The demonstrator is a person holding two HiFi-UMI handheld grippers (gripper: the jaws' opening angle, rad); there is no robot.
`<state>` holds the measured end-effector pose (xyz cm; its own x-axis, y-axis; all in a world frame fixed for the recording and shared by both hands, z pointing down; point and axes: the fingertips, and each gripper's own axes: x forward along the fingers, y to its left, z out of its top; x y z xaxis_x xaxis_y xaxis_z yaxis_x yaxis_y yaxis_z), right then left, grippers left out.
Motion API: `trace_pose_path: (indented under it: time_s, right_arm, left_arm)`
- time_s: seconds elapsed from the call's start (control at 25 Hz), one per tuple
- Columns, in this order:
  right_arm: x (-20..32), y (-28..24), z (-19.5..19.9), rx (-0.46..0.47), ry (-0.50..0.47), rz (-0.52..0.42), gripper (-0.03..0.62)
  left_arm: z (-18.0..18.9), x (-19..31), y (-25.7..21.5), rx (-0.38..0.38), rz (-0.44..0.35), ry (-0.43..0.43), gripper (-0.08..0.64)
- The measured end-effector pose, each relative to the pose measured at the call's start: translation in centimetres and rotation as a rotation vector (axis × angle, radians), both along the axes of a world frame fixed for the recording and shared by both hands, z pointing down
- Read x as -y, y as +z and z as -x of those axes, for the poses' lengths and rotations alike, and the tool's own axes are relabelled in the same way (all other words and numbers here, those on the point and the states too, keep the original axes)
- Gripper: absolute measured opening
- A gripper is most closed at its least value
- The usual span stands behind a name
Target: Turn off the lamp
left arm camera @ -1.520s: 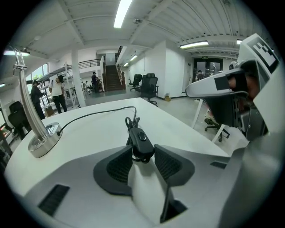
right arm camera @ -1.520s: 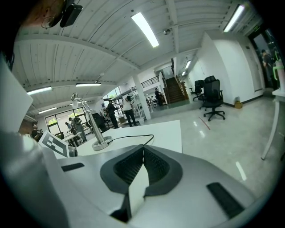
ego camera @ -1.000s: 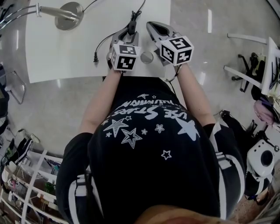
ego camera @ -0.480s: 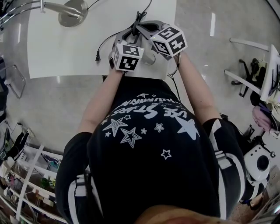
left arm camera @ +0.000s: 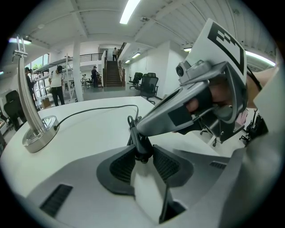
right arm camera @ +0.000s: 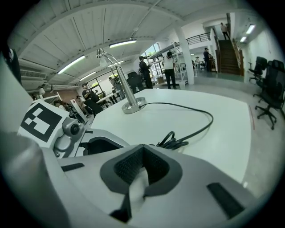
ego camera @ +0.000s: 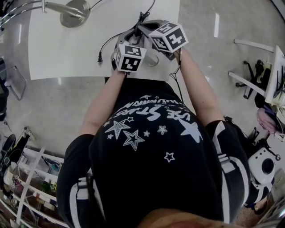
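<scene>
The lamp's round metal base (ego camera: pixel 73 13) stands at the table's far left, its post (left arm camera: pixel 27 95) rising from it. Its black cord (right arm camera: pixel 196 129) runs to a black switch piece (left arm camera: pixel 141 144) in front of me. My left gripper (left arm camera: pixel 143 155) has that piece between its pad tips, and both pads touch it as the jaws close. My right gripper (right arm camera: pixel 142 151) is shut with nothing in it. It lies across the left gripper's tips, its tip just short of the cord bundle (right arm camera: pixel 171 141). In the head view the two marker cubes (ego camera: pixel 129 58) (ego camera: pixel 168 36) sit side by side.
The white table (ego camera: pixel 67 49) has its near edge right against me. A loose plug (ego camera: pixel 99 57) lies left of the left gripper, and a small round disc (ego camera: pixel 152 59) sits between the arms. Chairs and shelves stand on the floor around; people stand far off.
My right gripper swung left and down, ending across the left gripper's tips over the cord. The left gripper stayed where it was.
</scene>
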<state>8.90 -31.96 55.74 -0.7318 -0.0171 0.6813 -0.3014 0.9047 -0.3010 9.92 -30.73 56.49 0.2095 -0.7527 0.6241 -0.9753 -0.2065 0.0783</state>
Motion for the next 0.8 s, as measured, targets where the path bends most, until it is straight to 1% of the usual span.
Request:
trace_pose_path:
  time_s: [0.2,0.28,0.4,0.48,0.64,0.8]
  right_arm:
    - [0.0,-0.1,0.1,0.008,0.006,0.011,0.006]
    - [0.1,-0.3,-0.1,0.031,0.02,0.007,0.006]
    - [0.6,-1.2,-0.9,0.105,0.112,0.036,0.006]
    - [0.8,-1.7,-2.0,0.135,0.174,0.055,0.006]
    - [0.2,-2.0,-4.2,0.151,0.236,0.075,0.006]
    - [-0.4,-2.1,-5.8,0.186,0.292,0.101,0.006]
  left_arm:
    - [0.1,0.1,0.0,-0.009,-0.002,-0.002,0.142]
    - [0.1,0.1,-0.1,-0.011,-0.005,-0.005,0.143]
    - [0.0,0.0,0.0,-0.005,-0.004,-0.005,0.143]
    - [0.0,0.0,-0.1,-0.01,-0.004,-0.002,0.143]
    - [-0.2,-0.3,-0.5,-0.051,-0.017,0.003,0.144]
    - [-0.5,-0.8,-1.1,-0.049,-0.038,0.018,0.144]
